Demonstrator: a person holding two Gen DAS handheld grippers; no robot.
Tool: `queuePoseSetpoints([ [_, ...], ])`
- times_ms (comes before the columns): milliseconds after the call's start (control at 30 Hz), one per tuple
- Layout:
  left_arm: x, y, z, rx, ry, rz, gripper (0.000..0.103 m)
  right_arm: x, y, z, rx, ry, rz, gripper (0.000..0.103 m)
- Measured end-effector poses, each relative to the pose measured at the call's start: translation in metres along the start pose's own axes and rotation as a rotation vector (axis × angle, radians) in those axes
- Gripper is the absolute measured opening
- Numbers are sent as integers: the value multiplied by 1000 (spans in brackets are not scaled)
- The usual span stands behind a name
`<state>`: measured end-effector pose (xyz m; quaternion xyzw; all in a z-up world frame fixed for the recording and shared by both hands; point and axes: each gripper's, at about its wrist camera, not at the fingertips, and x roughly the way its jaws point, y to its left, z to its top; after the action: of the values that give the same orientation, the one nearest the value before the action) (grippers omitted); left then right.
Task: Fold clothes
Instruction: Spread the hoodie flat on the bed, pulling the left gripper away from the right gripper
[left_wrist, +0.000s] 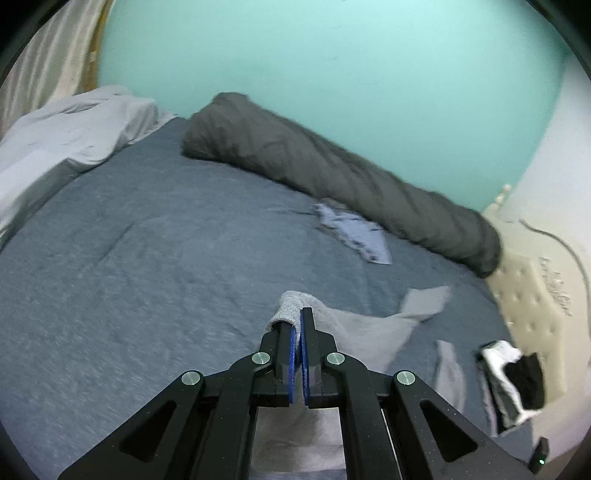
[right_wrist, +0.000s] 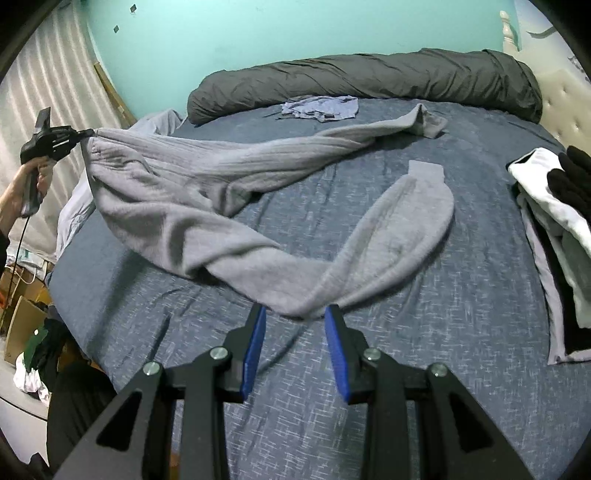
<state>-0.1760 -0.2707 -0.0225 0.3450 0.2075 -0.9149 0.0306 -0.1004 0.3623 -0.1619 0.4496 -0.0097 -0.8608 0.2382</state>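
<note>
Blurred dark lettering on the padded cream headboard (left_wrist: 532, 291), left wrist view; illegible. No other text or labels.

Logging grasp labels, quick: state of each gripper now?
Left gripper: shut on the grey knitted sweater, lifting one corner.
Right gripper: open, empty, its fingers either side of the sweater's near edge.

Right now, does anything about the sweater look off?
Yes. The gray sweater is twisted: the left gripper lifts one end while the rest ropes across the bed. The right gripper is open, holding nothing.
</note>
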Motion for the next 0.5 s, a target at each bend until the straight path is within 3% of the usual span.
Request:
queuePoseSetpoints([
  [133, 38, 24, -13, -21, 83, 66, 5, 8, -7, -5, 13, 21, -12, 33],
  [233, 54, 44, -35, -54, 128, 78, 15, 14, -11, -6, 27, 33, -13, 33],
  [300, 63, 58, -51, -69, 164, 84, 51, 16, -9, -5, 23, 38, -11, 33],
  [500, 67, 89, -99, -75, 234, 91, 56, 22, 3, 0, -8, 49, 0, 33],
])
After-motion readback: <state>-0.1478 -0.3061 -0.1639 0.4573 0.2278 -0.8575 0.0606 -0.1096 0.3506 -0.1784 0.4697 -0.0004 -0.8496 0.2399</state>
